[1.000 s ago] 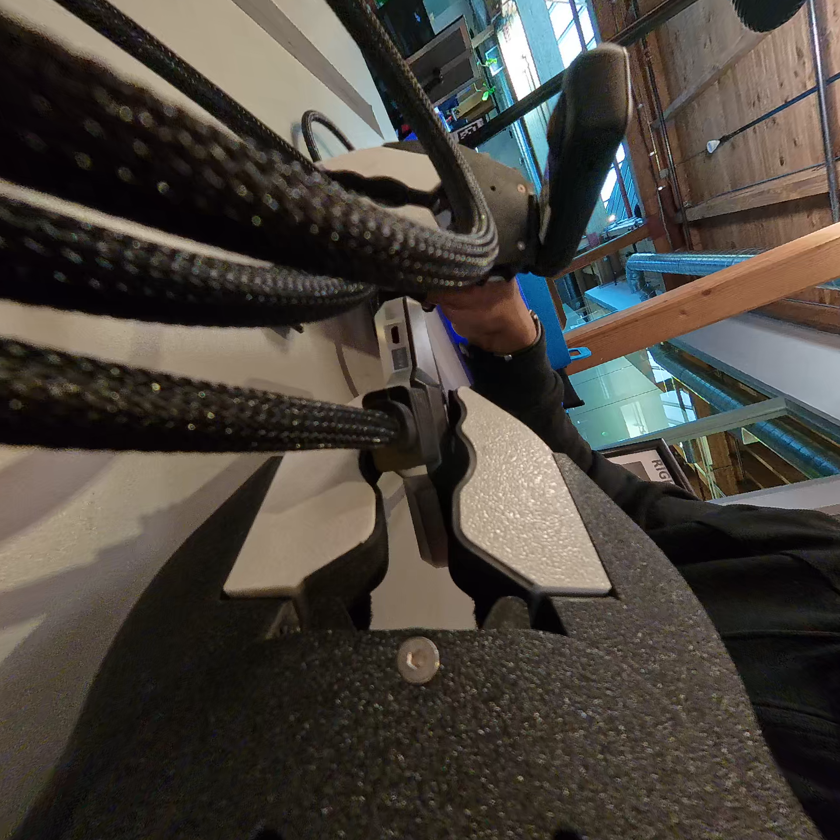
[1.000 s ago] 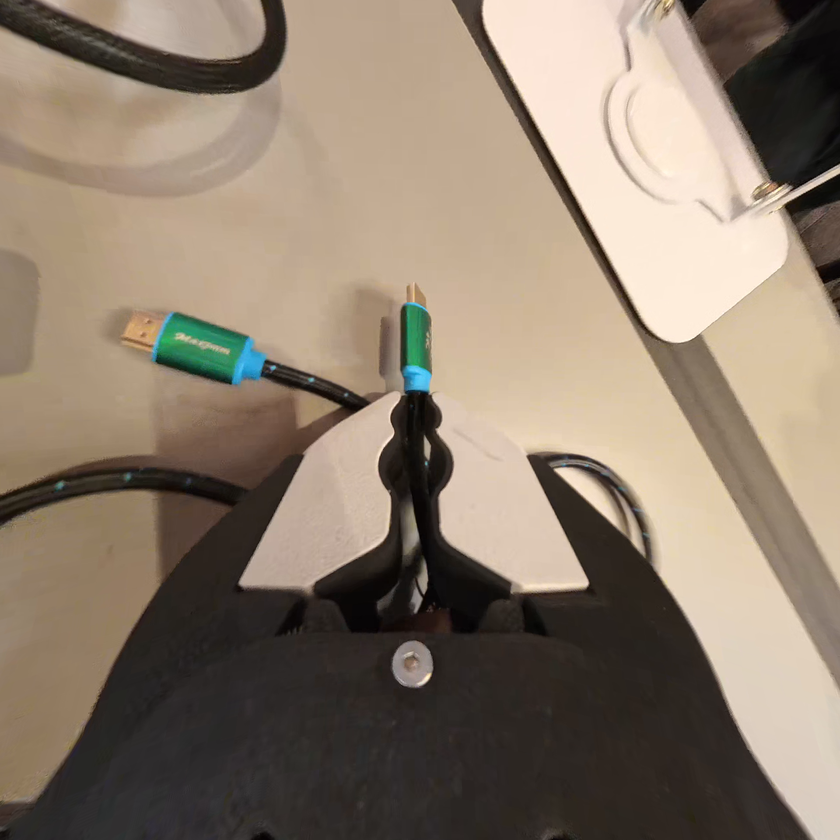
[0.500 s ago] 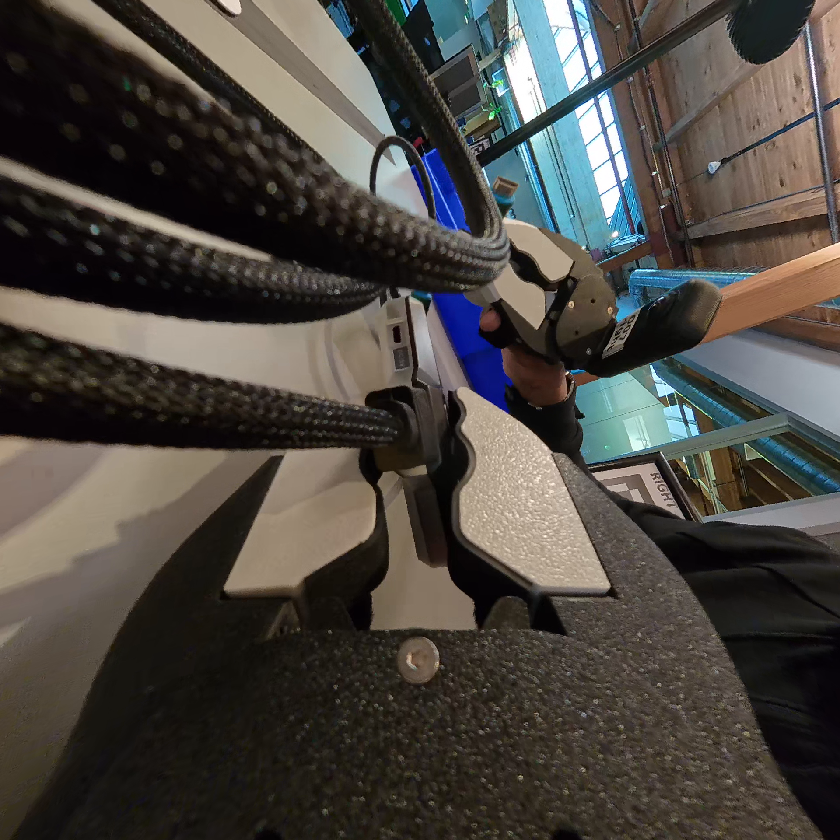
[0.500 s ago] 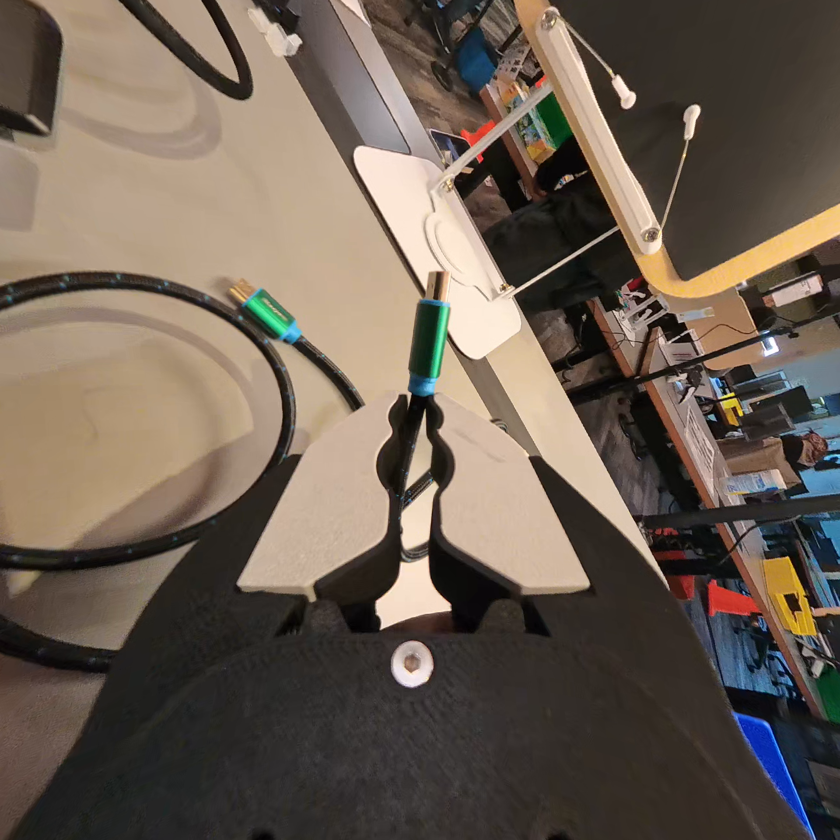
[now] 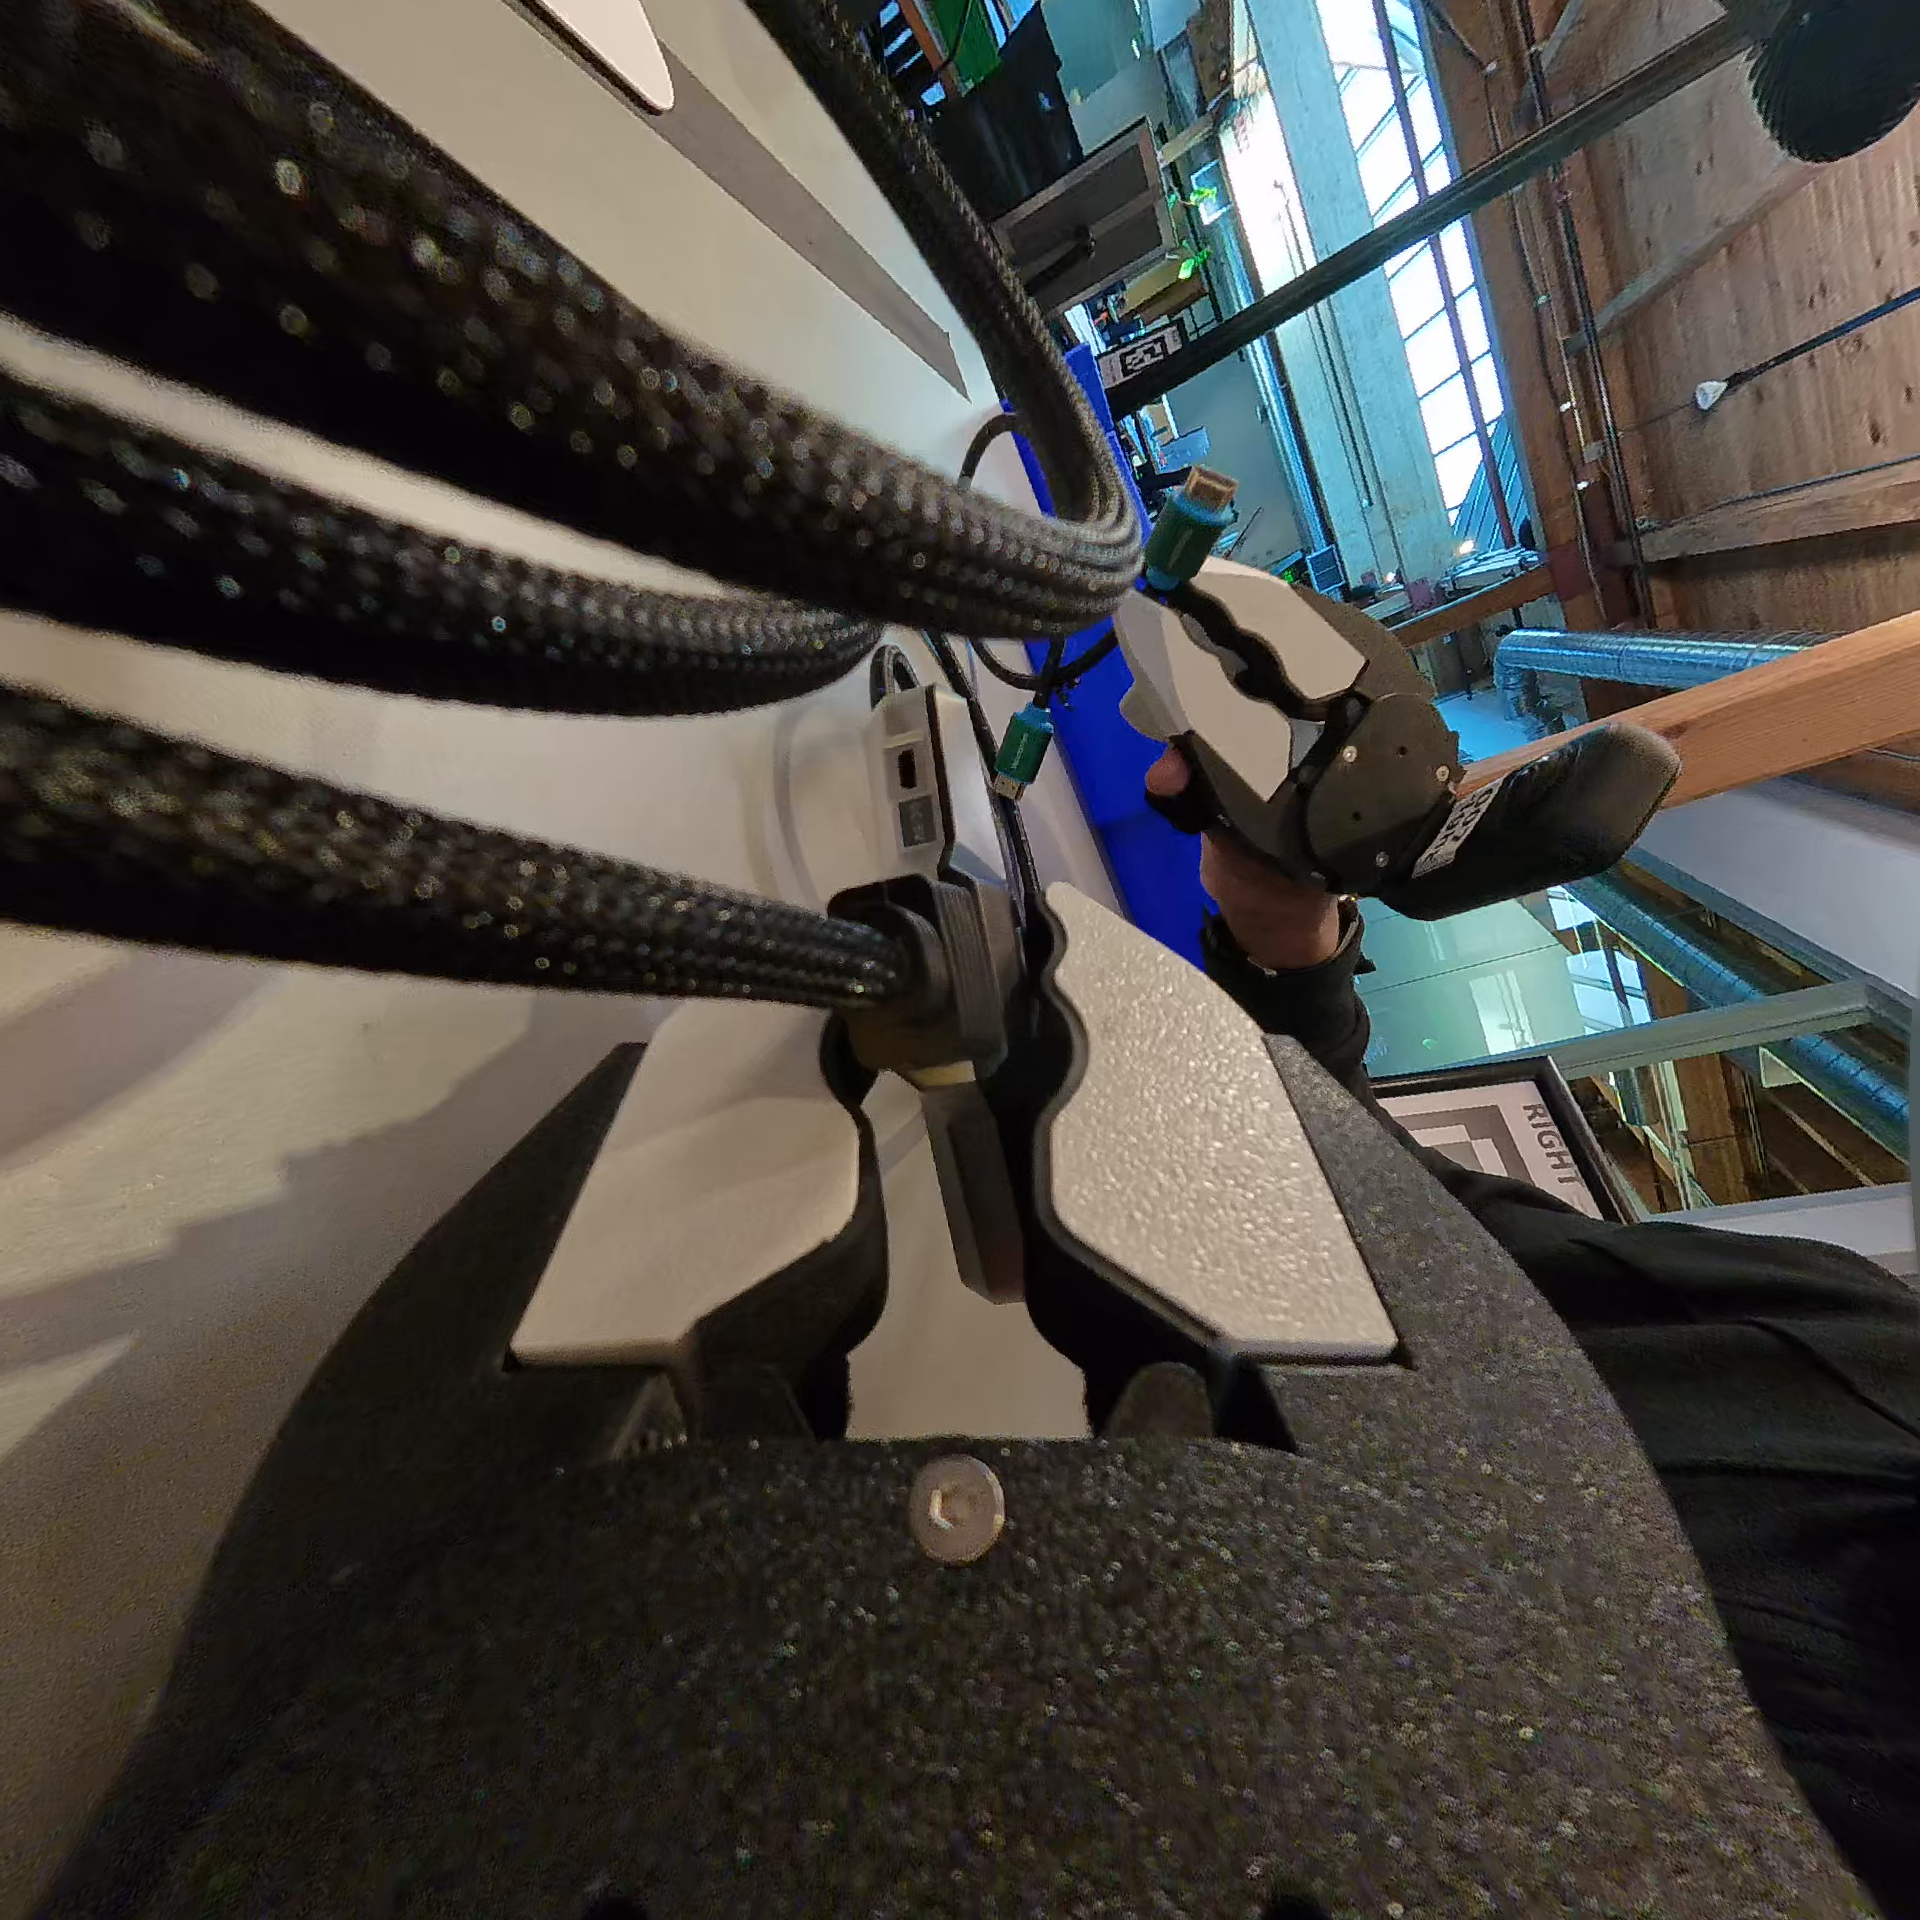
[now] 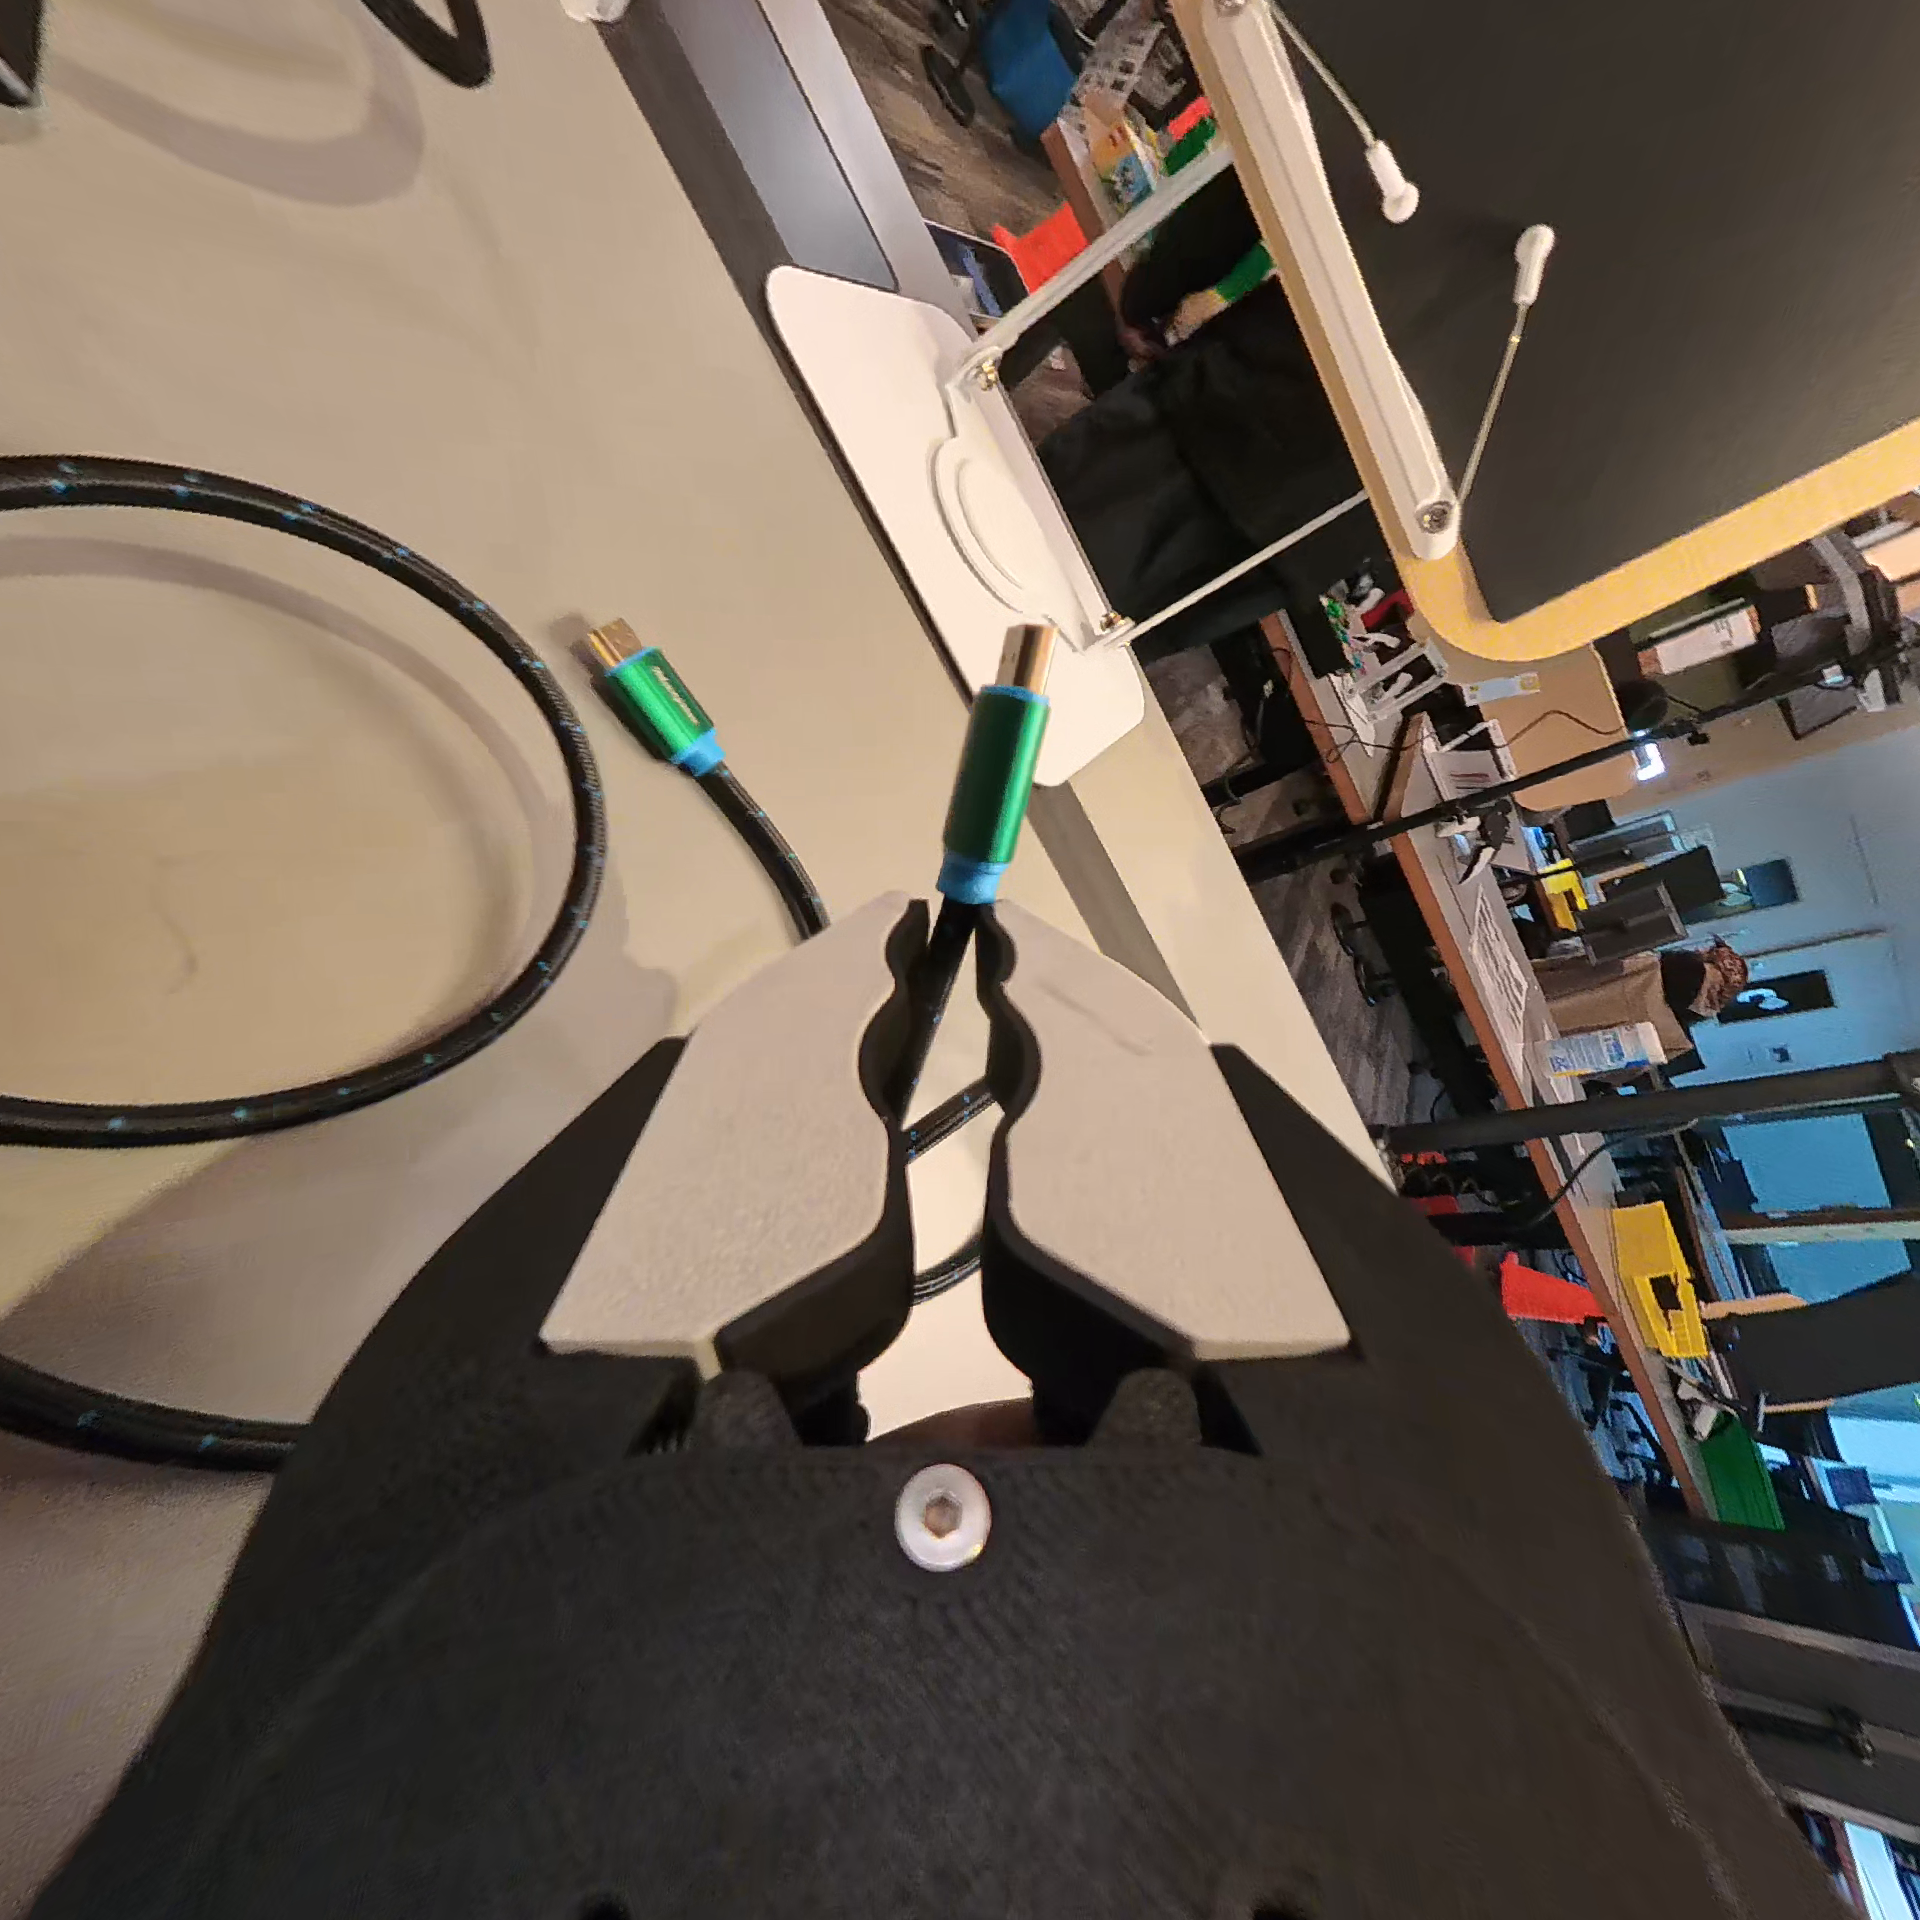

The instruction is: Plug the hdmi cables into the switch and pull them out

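Note:
My left gripper (image 5: 966, 987) is shut on the thin grey switch (image 5: 971, 1195), held edge-on against the pale table (image 5: 343, 1091). A thick black braided cable (image 5: 468, 862) is plugged into the switch at my fingertips, and the switch's far end (image 5: 912, 774) shows open ports. My right gripper (image 6: 951, 914) is shut on a thin black cable just behind its green HDMI plug (image 6: 992, 779), held above the table with the gold tip up. It also shows in the left wrist view (image 5: 1195, 613), plug (image 5: 1184, 530) raised beyond the switch. A second green plug (image 6: 655, 707) lies on the table.
Several thick black braided cables (image 5: 520, 582) sweep across the left wrist view. A blue-flecked black cable loop (image 6: 582, 831) lies on the table (image 6: 312, 312). A white lamp base (image 6: 914, 447) sits at the table's far edge. A person's black sleeve (image 5: 1714, 1403) is at the right. Left tips to right tips: about 20 cm.
My right gripper lifted the green plug off the table and tilted it upward, with the grip on its cable unchanged. My left gripper stayed shut on the switch, barely moving.

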Tool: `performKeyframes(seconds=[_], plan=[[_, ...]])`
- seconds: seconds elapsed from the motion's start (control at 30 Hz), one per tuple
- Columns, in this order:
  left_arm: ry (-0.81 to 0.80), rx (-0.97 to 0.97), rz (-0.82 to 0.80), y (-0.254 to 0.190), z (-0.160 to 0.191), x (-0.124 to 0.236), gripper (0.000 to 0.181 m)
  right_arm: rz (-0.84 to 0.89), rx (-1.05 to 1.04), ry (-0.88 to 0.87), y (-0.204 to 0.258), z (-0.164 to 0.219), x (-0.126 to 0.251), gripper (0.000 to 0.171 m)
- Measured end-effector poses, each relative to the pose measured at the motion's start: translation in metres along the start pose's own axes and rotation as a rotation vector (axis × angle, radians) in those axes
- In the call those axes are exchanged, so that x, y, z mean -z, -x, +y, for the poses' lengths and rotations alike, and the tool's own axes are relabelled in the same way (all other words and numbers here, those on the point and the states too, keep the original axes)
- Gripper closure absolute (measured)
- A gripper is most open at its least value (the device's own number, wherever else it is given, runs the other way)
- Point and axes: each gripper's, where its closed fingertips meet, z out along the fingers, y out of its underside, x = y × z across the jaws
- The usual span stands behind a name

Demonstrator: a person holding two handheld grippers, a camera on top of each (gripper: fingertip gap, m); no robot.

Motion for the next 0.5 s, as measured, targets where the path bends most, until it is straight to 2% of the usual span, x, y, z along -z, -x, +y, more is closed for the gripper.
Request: performKeyframes(seconds=[0.27,0.5], plan=[[0.000,-0.008,0.004,0.004,-0.007,0.010,0.155,0.170,0.017,0.070,-0.038,0.021,0.004,0.165],[-0.083,-0.003,-0.014,0.010,-0.022,0.021,0.155,0.140,0.024,0.083,-0.032,0.025,0.002,0.165]])
